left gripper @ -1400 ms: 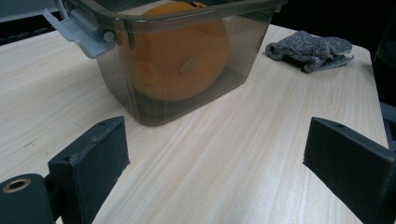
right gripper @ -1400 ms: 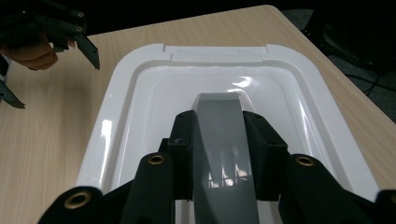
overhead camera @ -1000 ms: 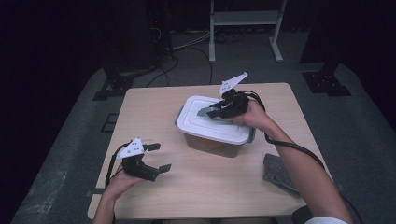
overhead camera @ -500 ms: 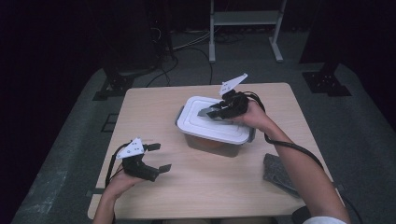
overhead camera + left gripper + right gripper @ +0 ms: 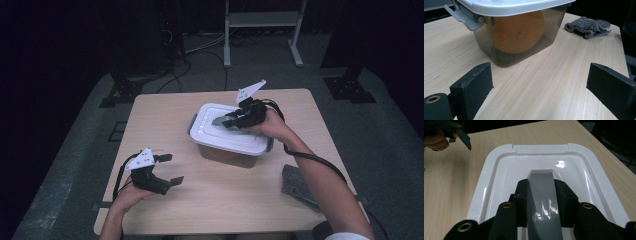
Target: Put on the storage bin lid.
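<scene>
A smoky clear box with a white lid stands in the middle of the wooden table. In the left gripper view, a round orange thing shows through the box's wall. My right gripper rests on the lid, and its jaws are shut on the lid's grey handle from both sides. My left gripper sits low over the table's near left part, jaws wide open and empty, pointing at the box. It also appears far off in the right gripper view.
A grey cloth lies near the table's near right edge, also seen past the box. A grey latch hangs at the box's end. Bare wood lies between the left gripper and the box. Dark floor, cables and a metal stand surround the table.
</scene>
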`<state>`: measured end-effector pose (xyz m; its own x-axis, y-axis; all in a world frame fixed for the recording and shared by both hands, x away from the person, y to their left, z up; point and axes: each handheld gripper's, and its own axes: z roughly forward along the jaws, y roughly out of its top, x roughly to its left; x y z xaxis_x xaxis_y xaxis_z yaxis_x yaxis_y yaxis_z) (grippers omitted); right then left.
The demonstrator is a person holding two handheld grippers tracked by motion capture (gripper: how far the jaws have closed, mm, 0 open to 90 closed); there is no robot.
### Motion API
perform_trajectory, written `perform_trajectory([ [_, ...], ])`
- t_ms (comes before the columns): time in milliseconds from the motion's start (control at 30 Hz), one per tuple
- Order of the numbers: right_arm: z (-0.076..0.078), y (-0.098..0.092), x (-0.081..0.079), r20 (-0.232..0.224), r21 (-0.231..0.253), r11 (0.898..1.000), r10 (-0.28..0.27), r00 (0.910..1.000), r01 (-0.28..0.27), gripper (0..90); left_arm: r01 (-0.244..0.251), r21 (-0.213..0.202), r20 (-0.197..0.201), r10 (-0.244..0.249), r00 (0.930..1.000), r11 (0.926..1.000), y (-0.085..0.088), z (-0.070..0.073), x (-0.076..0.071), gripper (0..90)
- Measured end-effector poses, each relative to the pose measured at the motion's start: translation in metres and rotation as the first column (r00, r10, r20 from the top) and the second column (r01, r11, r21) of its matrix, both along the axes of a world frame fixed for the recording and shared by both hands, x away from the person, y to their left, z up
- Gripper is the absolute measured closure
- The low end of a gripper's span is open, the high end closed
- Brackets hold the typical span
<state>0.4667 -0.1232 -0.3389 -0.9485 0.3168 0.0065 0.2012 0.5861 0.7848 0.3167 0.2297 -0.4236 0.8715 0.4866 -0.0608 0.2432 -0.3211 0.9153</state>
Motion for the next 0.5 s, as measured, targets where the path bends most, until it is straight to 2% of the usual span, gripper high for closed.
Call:
perform_trajectory([
  [100,0.0,0.0,0.001,-0.003,0.0,1.0,-0.008,1.0,0.008,59.2,-0.002,-0.002,0.0,0.002,1.0,1.0,0.0,0.0,0.0,5.7],
  [367,0.008,-0.009,-0.004,-0.002,0.047,0.998,-0.033,0.9994,0.033,45.7,-0.002,-0.001,0.001,0.002,1.0,1.0,0.001,0.0,0.0,5.3],
  [500,0.014,-0.018,-0.009,0.002,0.068,0.997,-0.047,0.9989,0.046,42.3,-0.002,0.001,0.001,0.002,1.0,1.0,0.0,0.0,0.0,5.3],
])
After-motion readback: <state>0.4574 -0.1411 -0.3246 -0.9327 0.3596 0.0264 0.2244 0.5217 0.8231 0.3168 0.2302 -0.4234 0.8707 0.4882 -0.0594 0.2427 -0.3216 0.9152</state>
